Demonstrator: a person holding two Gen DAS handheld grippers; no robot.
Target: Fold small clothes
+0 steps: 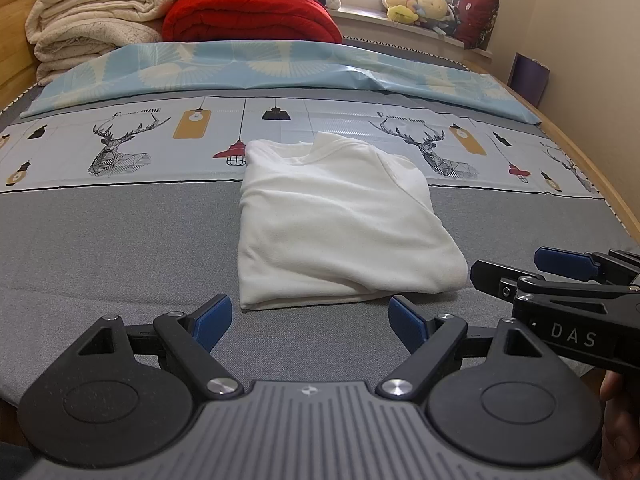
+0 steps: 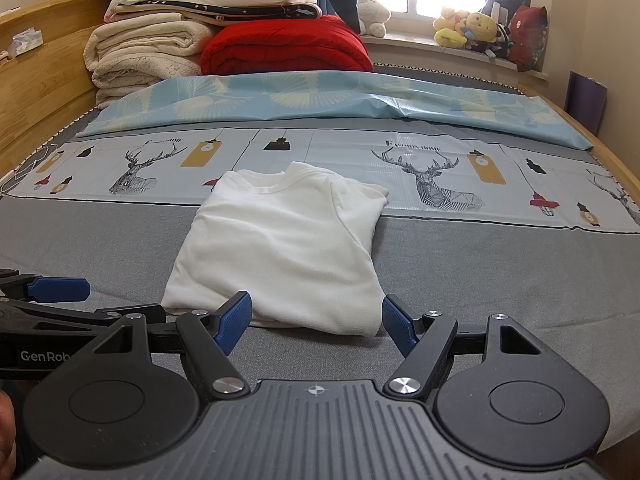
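A small white shirt (image 1: 340, 220) lies folded into a compact rectangle on the grey bed surface (image 1: 120, 248), its collar toward the far side. It also shows in the right wrist view (image 2: 280, 252). My left gripper (image 1: 310, 322) is open and empty, just short of the shirt's near edge. My right gripper (image 2: 316, 322) is open and empty, its fingertips at the shirt's near edge. The right gripper also shows at the right of the left wrist view (image 1: 520, 268); the left gripper shows at the left of the right wrist view (image 2: 60, 292).
A deer-print sheet (image 1: 120, 148) and a blue patterned sheet (image 1: 240, 68) lie beyond the shirt. Folded cream blankets (image 1: 92, 20) and a red quilt (image 1: 248, 16) are stacked at the head. Plush toys (image 1: 416, 6) sit on the windowsill. A wooden bed frame (image 1: 592, 168) runs along the right.
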